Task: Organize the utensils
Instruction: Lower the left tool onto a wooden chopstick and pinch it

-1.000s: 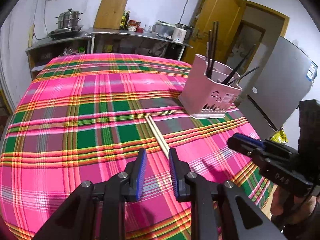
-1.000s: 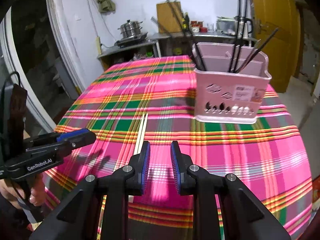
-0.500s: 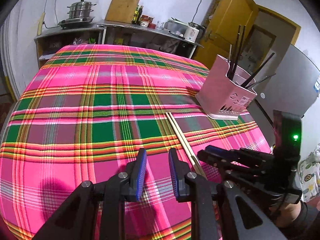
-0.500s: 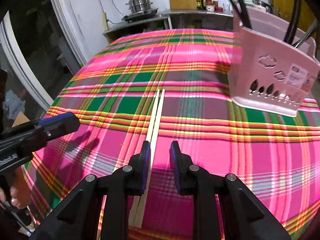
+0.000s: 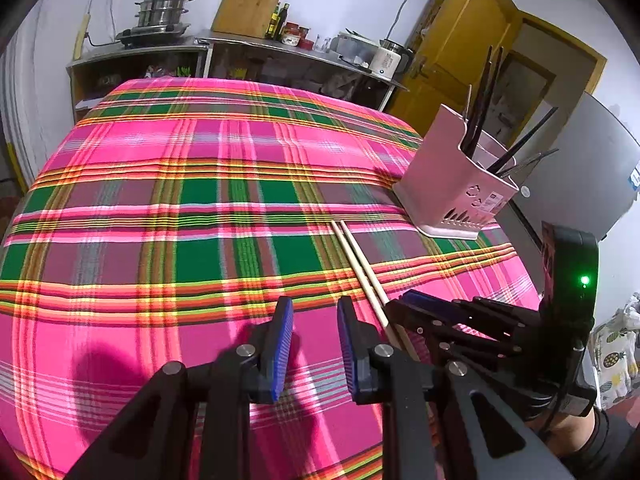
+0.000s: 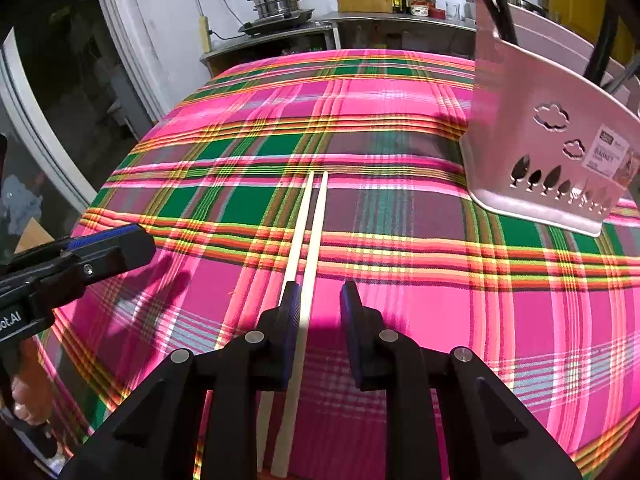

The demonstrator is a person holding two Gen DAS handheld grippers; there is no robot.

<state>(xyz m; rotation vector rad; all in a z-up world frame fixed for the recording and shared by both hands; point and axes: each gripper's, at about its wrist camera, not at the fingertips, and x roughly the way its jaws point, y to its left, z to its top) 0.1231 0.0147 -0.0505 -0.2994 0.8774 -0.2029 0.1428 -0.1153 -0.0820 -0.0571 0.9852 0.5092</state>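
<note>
Two pale wooden chopsticks [image 6: 310, 224] [image 5: 360, 264] lie side by side on the pink plaid tablecloth [image 5: 160, 184]. My right gripper [image 6: 320, 292] is low over their near end. It is open: one stick runs between the jaws along the left pad, the other lies under or outside that finger. My left gripper [image 5: 315, 312] hovers over bare cloth just left of the sticks, open by a narrow gap with nothing in it. Each gripper shows in the other's view: right gripper [image 5: 440, 320], left gripper [image 6: 108, 244]. A pink utensil holder [image 5: 452, 184] [image 6: 540, 152] with dark chopsticks stands beyond.
The table's right edge runs close behind the holder, with a grey appliance [image 5: 580, 168] and a yellow door [image 5: 460, 40] past it. A metal counter [image 5: 280, 46] along the back wall carries a steamer pot [image 5: 162, 8], a cutting board and bottles.
My right gripper has come down and forward onto the near end of the chopsticks, which now sit at its jaws. The left gripper has shifted slightly; its jaws keep the same gap.
</note>
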